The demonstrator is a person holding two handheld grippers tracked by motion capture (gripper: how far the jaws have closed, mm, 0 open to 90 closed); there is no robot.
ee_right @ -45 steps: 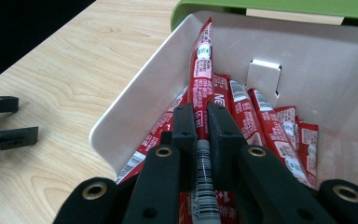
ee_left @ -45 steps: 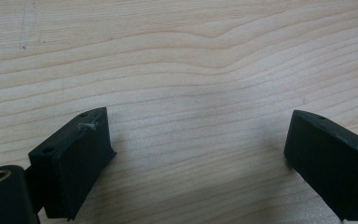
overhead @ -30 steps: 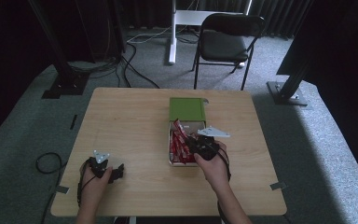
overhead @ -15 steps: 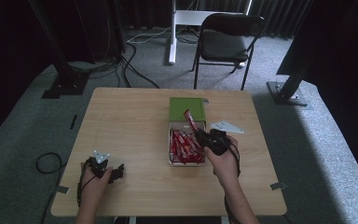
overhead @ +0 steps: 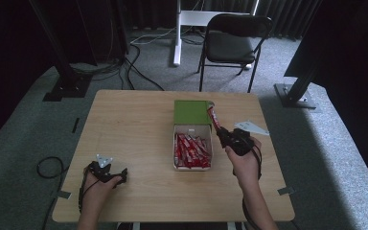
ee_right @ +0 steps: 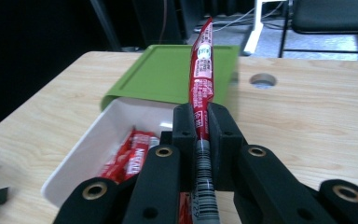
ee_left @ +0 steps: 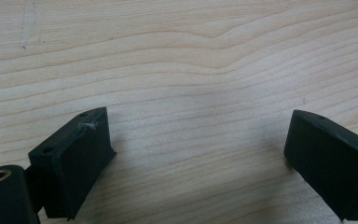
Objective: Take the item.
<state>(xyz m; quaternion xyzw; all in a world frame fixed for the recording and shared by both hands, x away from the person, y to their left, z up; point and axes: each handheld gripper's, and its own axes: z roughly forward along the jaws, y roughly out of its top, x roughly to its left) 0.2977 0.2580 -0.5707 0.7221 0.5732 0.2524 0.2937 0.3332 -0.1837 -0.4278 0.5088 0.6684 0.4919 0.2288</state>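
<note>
My right gripper (overhead: 222, 133) (ee_right: 200, 122) is shut on a long red snack packet (overhead: 214, 119) (ee_right: 202, 70), held just right of the white box (overhead: 175, 146) (ee_right: 95, 133); the packet sticks up and away past the jaws. Several more red packets (overhead: 190, 149) (ee_right: 130, 158) lie in the box. The green lid (overhead: 191, 112) (ee_right: 168, 74) rests on the box's far end. My left gripper (overhead: 120, 176) (ee_left: 196, 154) rests on the wooden table (overhead: 134, 129) near the front left, open, with only bare wood between its jaws.
A white paper sheet (overhead: 252, 127) lies on the table right of the box. A cable hole (ee_right: 262, 80) is in the tabletop beyond the lid. A black folding chair (overhead: 232, 43) and stand bases (overhead: 67, 86) are on the carpet behind the table.
My right gripper has lifted the red packet out of the box and carried it rightward, off the box's right side. The left gripper has stayed put.
</note>
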